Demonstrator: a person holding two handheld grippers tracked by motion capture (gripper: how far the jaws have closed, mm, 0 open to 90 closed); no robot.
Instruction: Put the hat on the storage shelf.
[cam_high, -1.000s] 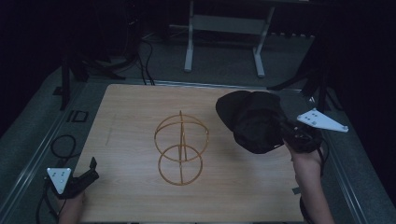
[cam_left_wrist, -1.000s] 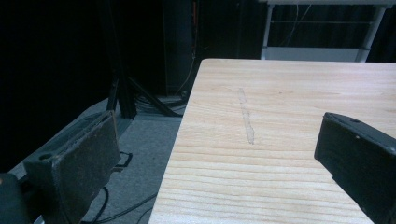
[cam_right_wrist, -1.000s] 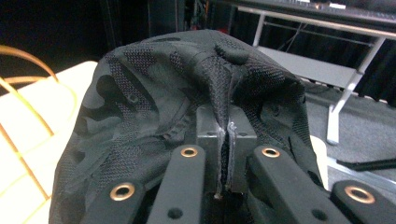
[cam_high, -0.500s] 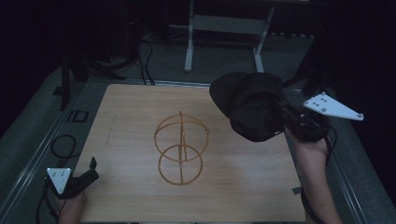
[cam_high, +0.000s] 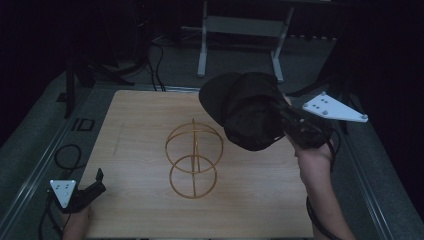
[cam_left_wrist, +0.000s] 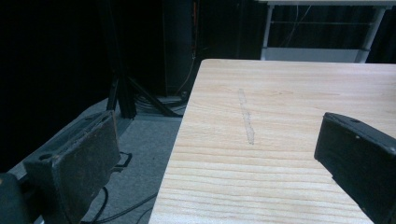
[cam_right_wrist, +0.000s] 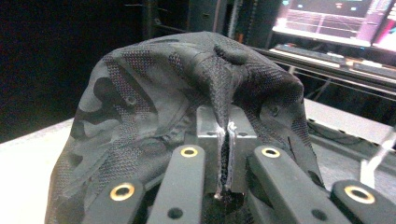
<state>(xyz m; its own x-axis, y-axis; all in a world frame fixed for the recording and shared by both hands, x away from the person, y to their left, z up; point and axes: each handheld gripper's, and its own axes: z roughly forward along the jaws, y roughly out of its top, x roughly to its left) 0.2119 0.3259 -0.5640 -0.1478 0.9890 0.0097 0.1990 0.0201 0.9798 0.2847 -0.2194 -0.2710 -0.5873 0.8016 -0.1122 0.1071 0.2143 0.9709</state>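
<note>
While the right gripper (cam_high: 292, 127) clamps a fold of the black cap (cam_high: 247, 110), the cap hangs in the air over the desk's (cam_high: 130, 130) far right, beside the gold wire stand (cam_high: 194, 152).
To seat it well, I judge the crown should come down centred on the stand's top hoop, brim level; the stand carries nothing yet, and the left gripper (cam_high: 92, 187) rests released at the near left corner.

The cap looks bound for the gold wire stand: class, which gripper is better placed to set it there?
Right. The right gripper already pinches the cap beside the stand; the left gripper sits open at the table's corner.
</note>
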